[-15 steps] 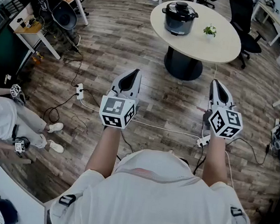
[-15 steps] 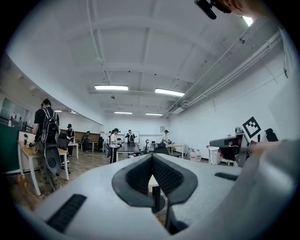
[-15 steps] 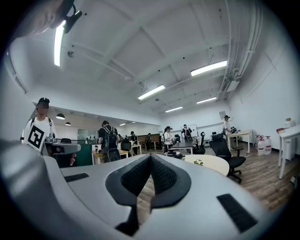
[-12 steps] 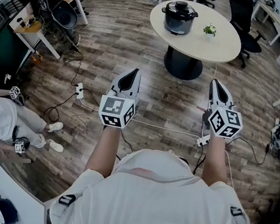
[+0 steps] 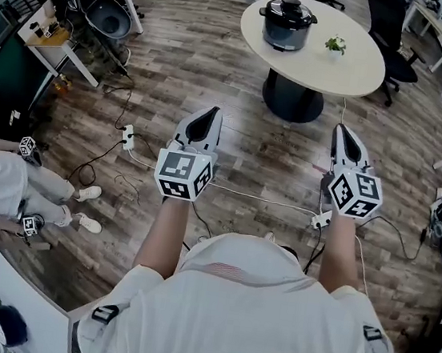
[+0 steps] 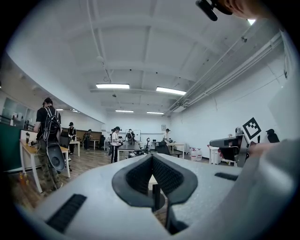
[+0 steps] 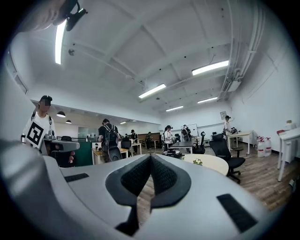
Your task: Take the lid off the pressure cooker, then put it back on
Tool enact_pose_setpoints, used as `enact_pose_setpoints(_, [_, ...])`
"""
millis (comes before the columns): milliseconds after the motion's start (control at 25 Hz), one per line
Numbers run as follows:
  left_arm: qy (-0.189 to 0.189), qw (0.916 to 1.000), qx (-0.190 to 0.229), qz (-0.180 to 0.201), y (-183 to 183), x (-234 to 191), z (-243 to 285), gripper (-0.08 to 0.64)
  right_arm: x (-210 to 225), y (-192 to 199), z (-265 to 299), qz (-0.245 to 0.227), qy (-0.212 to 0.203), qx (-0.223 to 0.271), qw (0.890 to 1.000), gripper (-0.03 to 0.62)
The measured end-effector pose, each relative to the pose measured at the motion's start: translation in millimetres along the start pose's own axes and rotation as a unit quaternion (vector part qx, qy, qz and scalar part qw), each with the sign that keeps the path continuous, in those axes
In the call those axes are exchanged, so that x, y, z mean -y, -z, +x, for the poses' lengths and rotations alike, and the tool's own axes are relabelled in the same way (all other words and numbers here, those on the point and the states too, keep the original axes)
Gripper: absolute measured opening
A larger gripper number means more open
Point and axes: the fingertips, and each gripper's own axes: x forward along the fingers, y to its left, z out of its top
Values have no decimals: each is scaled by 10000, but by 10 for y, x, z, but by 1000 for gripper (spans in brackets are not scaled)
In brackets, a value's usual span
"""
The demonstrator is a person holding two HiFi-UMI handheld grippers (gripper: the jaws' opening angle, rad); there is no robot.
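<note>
Both grippers are held level above the wooden floor [image 5: 179,61], side by side in front of the person. On the left gripper [image 5: 211,114] the jaws are pressed together and nothing is between them. On the right gripper [image 5: 342,131] the jaws are also closed tight, with nothing inside. The pressure cooker [image 5: 287,23] stands on a round light surface [image 5: 356,68], far ahead of both grippers. Its lid [image 5: 289,8] sits on top of the pot. A small green plant [image 5: 335,45] stands on the same surface, just to the right of the cooker. A thin white cable [image 5: 258,201] lies on the floor under the grippers. Neither gripper touches the cooker.
</note>
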Motion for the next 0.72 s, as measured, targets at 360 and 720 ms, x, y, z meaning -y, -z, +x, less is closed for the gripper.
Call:
enact_pose_setpoints(360, [-127,9998,-123,-9,90,318,279,5,361,35,62,91,-266,27,9996,-3])
enact_pose_setpoints(720, [-513,9985,-211,21,181,946,676,5,1159,179,55,294,-707,-91,9970,-3])
